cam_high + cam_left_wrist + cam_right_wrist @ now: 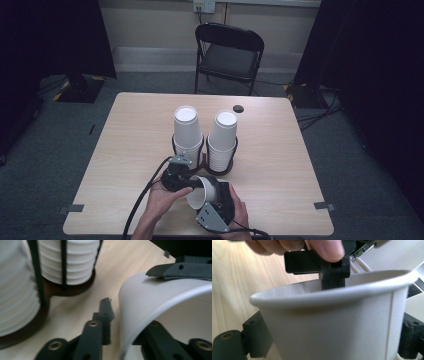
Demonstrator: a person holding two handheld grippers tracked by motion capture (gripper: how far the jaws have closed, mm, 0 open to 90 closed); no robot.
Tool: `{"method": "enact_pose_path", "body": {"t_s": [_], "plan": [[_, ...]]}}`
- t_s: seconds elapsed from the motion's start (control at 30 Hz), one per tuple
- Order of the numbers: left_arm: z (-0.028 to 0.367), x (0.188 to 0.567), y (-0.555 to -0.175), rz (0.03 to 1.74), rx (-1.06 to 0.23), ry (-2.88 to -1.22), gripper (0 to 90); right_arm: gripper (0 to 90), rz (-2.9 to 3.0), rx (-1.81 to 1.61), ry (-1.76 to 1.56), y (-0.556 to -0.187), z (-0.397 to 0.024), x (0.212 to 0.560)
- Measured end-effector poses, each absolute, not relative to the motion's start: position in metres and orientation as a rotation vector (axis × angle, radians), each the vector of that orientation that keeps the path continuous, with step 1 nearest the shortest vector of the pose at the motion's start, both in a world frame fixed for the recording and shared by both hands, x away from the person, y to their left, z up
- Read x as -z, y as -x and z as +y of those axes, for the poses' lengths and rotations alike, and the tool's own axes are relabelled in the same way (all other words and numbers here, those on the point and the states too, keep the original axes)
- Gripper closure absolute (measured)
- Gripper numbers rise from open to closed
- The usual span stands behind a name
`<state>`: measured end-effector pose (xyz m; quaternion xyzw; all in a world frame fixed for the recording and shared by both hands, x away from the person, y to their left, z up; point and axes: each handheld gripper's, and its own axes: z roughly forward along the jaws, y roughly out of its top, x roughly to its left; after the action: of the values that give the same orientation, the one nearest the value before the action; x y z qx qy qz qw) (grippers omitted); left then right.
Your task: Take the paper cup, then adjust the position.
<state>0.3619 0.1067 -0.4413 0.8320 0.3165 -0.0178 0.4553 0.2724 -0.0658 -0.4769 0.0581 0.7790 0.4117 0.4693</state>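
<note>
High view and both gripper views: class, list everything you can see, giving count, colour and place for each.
table: one, light wood, centre
left cup stack: one, white, upside down in holder
right cup stack: one, white, upside down in holder
holder: one, dark, mid-table
loose cup: one, white, on its side near front edge
chair: one, black, behind table
left hand-held gripper: one, black, jaws astride loose cup's rim, not pressing
right hand-held gripper: one, black, shut on loose cup
</note>
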Motion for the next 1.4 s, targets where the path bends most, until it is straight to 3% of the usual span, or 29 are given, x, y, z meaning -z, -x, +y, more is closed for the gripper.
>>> {"method": "enact_pose_path", "body": {"t_s": [0.03,0.07,0.1,0.5,0.57,0.77,1.33,1.4], "plan": [[0.107,0.441,-0.360,0.784,0.013,-2.044,77.1,10.2,1.910,-1.008,-0.144,-0.273,-0.066,0.476],[0.107,0.441,-0.359,0.789,-0.034,-2.036,69.9,10.5,1.908,-1.011,-0.157,-0.275,-0.067,0.476],[0.108,0.441,-0.357,0.792,-0.062,-2.020,69.1,10.9,1.915,-1.012,-0.169,-0.275,-0.067,0.476],[0.114,0.438,-0.349,0.727,-0.147,-1.927,51.0,12.3,1.946,-1.074,-0.252,-0.277,-0.073,0.473],[0.115,0.437,-0.348,0.692,-0.153,-1.915,43.6,12.3,1.954,-1.081,-0.262,-0.277,-0.074,0.473],[0.120,0.438,-0.345,0.701,-0.210,-1.873,34.3,12.3,1.964,-1.140,-0.357,-0.281,-0.083,0.473],[0.144,0.442,-0.341,0.748,-0.258,-1.751,28.7,12.3,1.966,-1.218,-0.575,-0.294,-0.108,0.475],[0.146,0.443,-0.341,0.754,-0.269,-1.774,24.5,12.3,1.961,-1.234,-0.605,-0.296,-0.112,0.476]]}}
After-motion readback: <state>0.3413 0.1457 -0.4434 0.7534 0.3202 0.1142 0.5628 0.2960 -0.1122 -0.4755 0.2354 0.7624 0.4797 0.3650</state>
